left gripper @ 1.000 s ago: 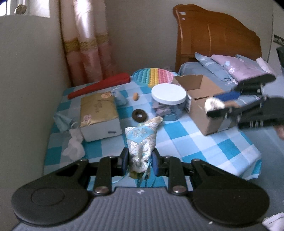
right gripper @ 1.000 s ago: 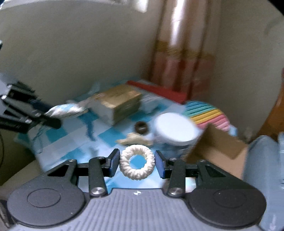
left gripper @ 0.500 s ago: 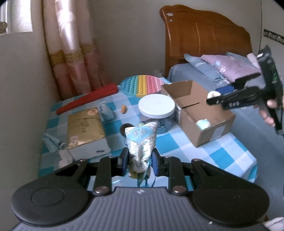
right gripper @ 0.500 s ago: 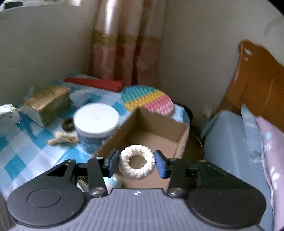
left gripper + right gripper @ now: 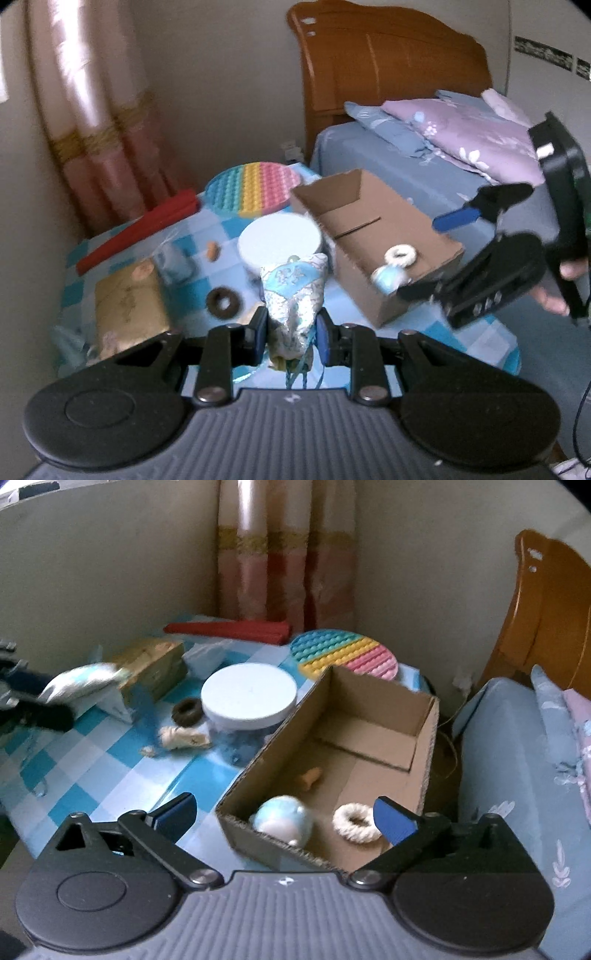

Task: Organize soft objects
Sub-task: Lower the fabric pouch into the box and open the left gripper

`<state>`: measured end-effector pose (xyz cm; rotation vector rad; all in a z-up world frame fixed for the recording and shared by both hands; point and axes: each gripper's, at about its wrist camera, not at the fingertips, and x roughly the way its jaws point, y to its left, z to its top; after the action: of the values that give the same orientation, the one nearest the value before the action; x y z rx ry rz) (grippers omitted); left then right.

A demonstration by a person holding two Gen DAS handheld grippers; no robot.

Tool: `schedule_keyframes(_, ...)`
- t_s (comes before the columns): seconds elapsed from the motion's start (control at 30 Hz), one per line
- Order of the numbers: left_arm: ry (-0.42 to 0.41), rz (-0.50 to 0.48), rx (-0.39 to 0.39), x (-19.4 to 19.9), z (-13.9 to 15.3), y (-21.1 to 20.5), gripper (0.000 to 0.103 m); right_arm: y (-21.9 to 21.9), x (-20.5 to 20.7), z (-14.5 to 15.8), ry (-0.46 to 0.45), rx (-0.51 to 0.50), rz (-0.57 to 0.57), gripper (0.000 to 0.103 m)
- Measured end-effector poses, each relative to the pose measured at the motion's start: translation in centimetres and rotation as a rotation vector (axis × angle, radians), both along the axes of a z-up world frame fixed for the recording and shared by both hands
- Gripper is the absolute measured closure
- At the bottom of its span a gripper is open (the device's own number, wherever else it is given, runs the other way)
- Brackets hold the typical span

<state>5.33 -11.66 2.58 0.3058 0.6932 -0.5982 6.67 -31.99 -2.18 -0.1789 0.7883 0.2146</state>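
My left gripper point(image 5: 290, 334) is shut on a pale blue patterned soft pouch point(image 5: 293, 295), held above the checked table. My right gripper point(image 5: 284, 818) is open and empty over the near end of the cardboard box point(image 5: 424, 731). A white knitted ring point(image 5: 356, 823) lies in the box beside a pale blue soft ball point(image 5: 282, 818) and a small tan piece point(image 5: 310, 777). The ring point(image 5: 400, 255) and box point(image 5: 354, 218) also show in the left wrist view, with the right gripper point(image 5: 461, 258) beside them.
On the blue checked table point(image 5: 92, 771) stand a white-lidded jar point(image 5: 249, 696), a gold box point(image 5: 153, 668), a dark ring point(image 5: 187, 710), a beige scrap point(image 5: 181, 736), a rainbow bubble mat point(image 5: 343, 653) and a red folded item point(image 5: 229, 629). A bed point(image 5: 517, 757) lies to the right.
My right gripper swung over the cardboard box, opened and let go of the white ring, which now lies in the box. My left gripper kept hold of the pouch and moved slightly toward the box.
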Motion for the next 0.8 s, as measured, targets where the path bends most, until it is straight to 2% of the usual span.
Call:
schedule_keyframes(0.17, -0.005, -0.067, 0.025, 1.6, 1.0, -3.1, 0.078, 0.1, 0.0, -0.4, 0.047, 0.009, -0.022, 0.000)
schedule_keyframes(0.37, 0.093, -0.150, 0.031, 5.7, 1.7, -8.0, 0.078, -0.8, -0.5, 0.0, 0.043, 0.023, -0.030, 0.000)
schedule_keyframes(0.7, 0.173, -0.170, 0.016, 11.1, 0.9, -15.6, 0.078, -1.9, -0.9, 0.1, 0.029, 0.042, -0.065, 0.000)
schedule_keyframes(0.77, 0.199, -0.154, 0.019, 12.0, -0.1, -16.4, 0.073, -1.9, -0.9, 0.1, 0.029, 0.044, -0.066, 0.000)
schedule_keyframes(0.8, 0.218, -0.147, 0.022, 12.4, -0.7, -16.7, 0.061, -2.0, -0.9, 0.1, 0.032, 0.046, -0.065, 0.000)
